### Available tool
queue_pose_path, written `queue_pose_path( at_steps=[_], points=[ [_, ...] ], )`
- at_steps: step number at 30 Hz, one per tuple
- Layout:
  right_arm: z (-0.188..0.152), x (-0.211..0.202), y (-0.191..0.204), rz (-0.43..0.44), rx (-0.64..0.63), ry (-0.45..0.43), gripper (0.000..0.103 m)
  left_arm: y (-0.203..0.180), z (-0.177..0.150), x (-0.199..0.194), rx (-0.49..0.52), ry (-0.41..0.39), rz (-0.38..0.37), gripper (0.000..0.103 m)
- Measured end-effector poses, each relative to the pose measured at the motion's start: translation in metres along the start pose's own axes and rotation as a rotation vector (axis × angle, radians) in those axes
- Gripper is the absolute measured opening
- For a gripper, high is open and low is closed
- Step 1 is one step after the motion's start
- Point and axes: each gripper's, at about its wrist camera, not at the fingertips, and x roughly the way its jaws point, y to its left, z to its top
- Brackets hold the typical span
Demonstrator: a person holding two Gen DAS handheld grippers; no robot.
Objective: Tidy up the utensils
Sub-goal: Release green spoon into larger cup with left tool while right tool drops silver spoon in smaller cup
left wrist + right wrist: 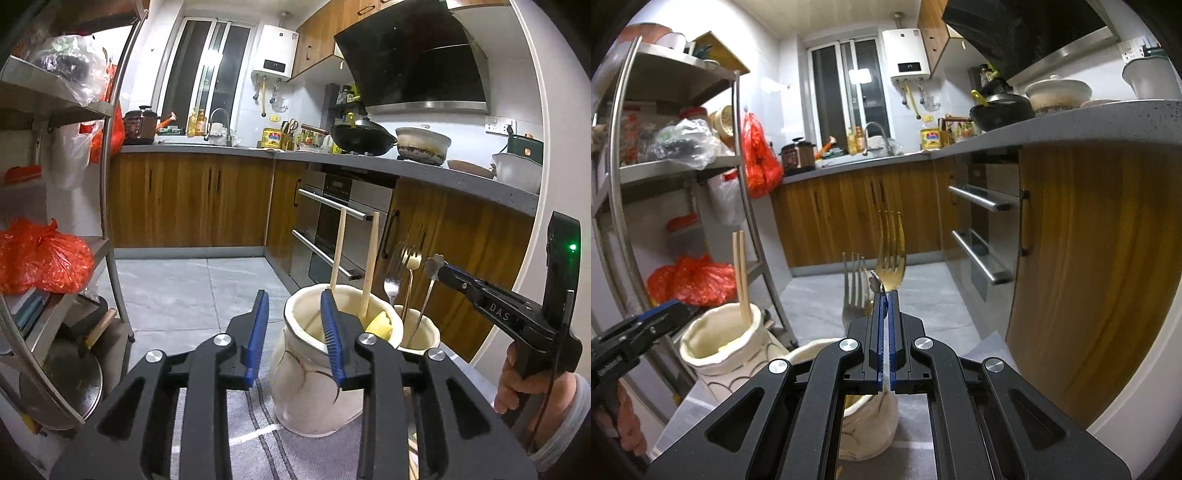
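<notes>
While sorting by kind, keeps pale wooden chopsticks (369,266) upright in the large cream ceramic jar (306,387), and metal forks (396,267) in the smaller cream jar (424,332) just beside it. Clamps the right gripper (439,271) fingers together on the flower-shaped top of a thin silver utensil (424,306), lower end inside that smaller jar, likely for lowering in. Tilts the left gripper (293,295) slightly down over the large jar's near rim, fingers apart, gripping nothing.

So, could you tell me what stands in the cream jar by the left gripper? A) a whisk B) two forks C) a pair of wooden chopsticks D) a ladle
C: two wooden chopsticks stand upright in the cream jar; the forks are in the other jar behind it.
</notes>
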Motion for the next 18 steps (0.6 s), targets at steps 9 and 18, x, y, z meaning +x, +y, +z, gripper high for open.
queue_pose_path(
  at_steps=[9, 18],
  points=[
    [-0.001, 0.002, -0.008, -0.016, 0.019, 0.020, 0.003, 0.004, 0.000, -0.005, -0.012, 0.016, 0.005, 0.044],
    [-0.003, -0.012, -0.011, -0.019, 0.019, 0.006, 0.047, 0.005, -0.002, -0.012, 0.002, 0.022, 0.023, 0.061]
  ],
)
